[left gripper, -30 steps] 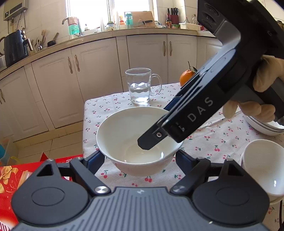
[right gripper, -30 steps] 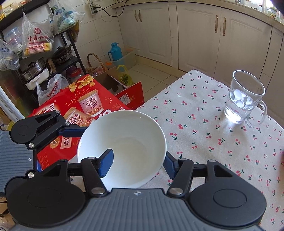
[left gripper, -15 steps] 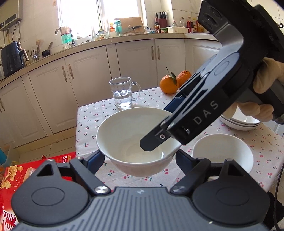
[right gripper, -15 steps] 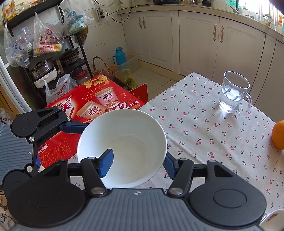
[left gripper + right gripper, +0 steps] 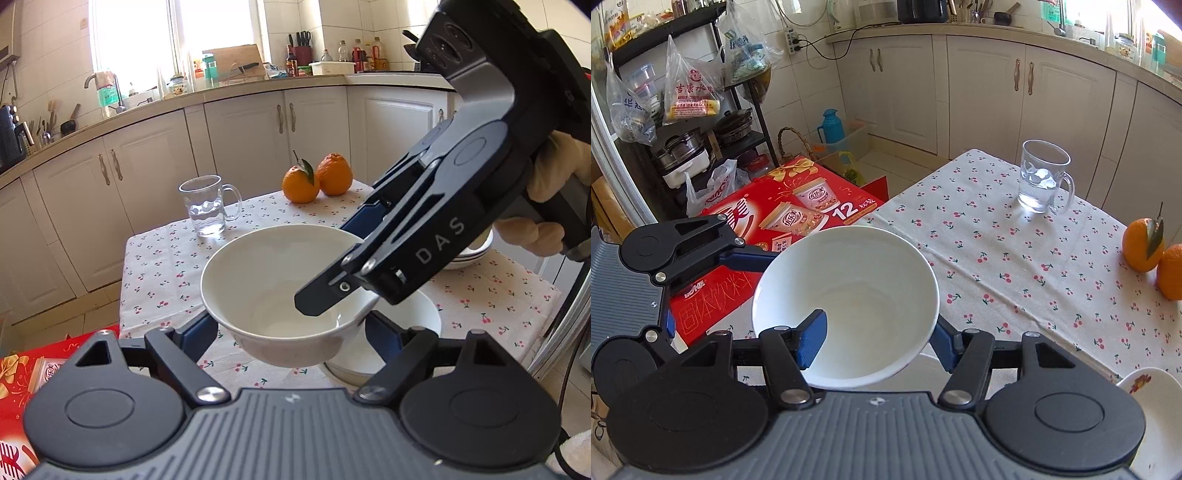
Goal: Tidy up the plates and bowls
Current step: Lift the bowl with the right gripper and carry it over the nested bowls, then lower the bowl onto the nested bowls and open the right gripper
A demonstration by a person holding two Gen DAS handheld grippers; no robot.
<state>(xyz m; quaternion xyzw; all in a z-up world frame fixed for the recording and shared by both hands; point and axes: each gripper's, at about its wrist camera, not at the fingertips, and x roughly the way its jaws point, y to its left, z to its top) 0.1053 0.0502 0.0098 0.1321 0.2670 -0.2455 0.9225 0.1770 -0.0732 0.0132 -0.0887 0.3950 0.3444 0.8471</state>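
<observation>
White bowl (image 5: 273, 280) empty, glass mug (image 5: 205, 205) holding water

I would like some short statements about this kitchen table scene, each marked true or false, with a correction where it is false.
1. The white bowl is lifted above the table. True.
2. The right gripper has one finger inside the bowl and one outside its wall. True.
3. The glass mug lies on its side. False: it stands upright with some water in it.
4. Three oranges sit on the tablecloth. False: there are two oranges, side by side.
5. A second white bowl sits on the table below the held one. True.
</observation>
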